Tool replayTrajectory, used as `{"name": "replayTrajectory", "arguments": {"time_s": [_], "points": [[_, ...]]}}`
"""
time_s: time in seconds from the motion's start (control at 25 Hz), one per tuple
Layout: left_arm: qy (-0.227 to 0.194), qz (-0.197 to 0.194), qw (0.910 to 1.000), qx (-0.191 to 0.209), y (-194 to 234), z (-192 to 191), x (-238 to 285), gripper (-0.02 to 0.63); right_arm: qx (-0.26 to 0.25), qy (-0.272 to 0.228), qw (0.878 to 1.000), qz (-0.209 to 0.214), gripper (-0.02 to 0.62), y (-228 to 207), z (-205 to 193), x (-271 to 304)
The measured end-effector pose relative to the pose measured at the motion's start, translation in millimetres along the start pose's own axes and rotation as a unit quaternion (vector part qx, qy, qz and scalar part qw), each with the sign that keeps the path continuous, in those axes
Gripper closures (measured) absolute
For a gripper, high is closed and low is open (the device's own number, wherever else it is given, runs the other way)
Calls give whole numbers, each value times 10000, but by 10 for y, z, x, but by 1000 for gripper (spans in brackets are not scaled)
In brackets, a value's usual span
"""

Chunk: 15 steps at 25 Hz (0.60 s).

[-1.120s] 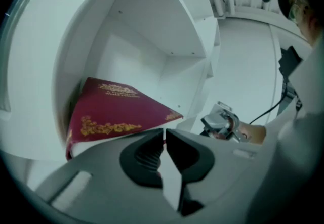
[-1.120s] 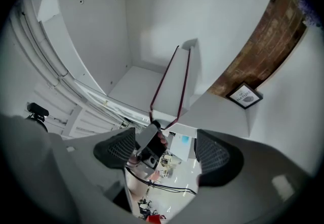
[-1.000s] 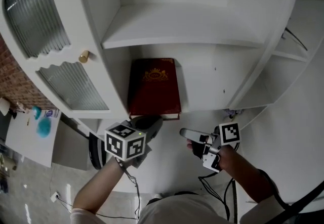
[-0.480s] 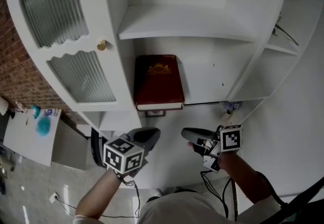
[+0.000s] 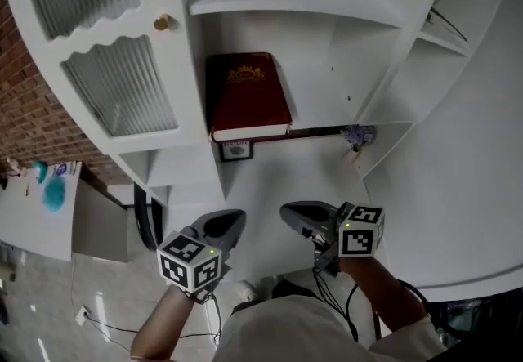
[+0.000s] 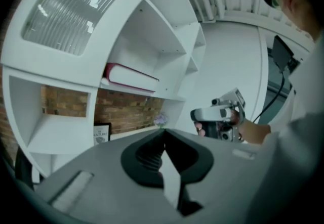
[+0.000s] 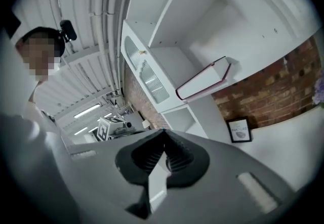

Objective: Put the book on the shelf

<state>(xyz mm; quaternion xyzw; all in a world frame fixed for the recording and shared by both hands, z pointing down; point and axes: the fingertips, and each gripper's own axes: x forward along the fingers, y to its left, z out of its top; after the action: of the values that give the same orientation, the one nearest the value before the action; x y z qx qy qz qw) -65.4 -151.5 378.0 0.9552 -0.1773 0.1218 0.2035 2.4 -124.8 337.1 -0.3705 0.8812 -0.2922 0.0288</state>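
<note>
The dark red book (image 5: 245, 95) lies flat on a white shelf board (image 5: 327, 111), at its left end against the cabinet wall, and nothing holds it. It also shows in the left gripper view as the book (image 6: 129, 75) and in the right gripper view as the book (image 7: 202, 84). My left gripper (image 5: 225, 224) is well below the shelf, shut and empty. My right gripper (image 5: 294, 213) is beside it, also shut with nothing between its jaws. Both sets of jaws meet tip to tip in the gripper views, left gripper (image 6: 163, 133) and right gripper (image 7: 163, 132).
A cabinet door with ribbed glass (image 5: 122, 91) and a brass knob (image 5: 162, 23) stands left of the book. Under the book's shelf are a small framed picture (image 5: 235, 149) and a purple flower (image 5: 356, 135). More white shelves are above and to the right.
Both grippers have drawn back from the shelf and now sit farther below the book. The right gripper's jaws have come together. The book has stayed on its shelf.
</note>
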Motion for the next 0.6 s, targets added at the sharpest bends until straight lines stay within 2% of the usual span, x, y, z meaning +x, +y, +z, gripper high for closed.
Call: {"name": "replayTrajectory", "arguments": {"time_s": [0.12, 0.28, 0.4, 0.6], "points": [[-1, 80, 9997, -231, -51, -244, -4, 598, -358, -7, 9981, -496, 594, -72, -256, -88], [23, 275, 9990, -349, -152, -493, -35, 598, -742, 33, 9922, -998, 594, -129, -524, -269], [1, 490, 9983, -322, -211, -561, -74, 598, -972, 7, 9889, -1122, 594, -106, -559, -421], [-146, 870, 9951, -455, -386, -627, -139, 598, -1069, -118, 9889, -1021, 594, -7, -564, -708]]}}
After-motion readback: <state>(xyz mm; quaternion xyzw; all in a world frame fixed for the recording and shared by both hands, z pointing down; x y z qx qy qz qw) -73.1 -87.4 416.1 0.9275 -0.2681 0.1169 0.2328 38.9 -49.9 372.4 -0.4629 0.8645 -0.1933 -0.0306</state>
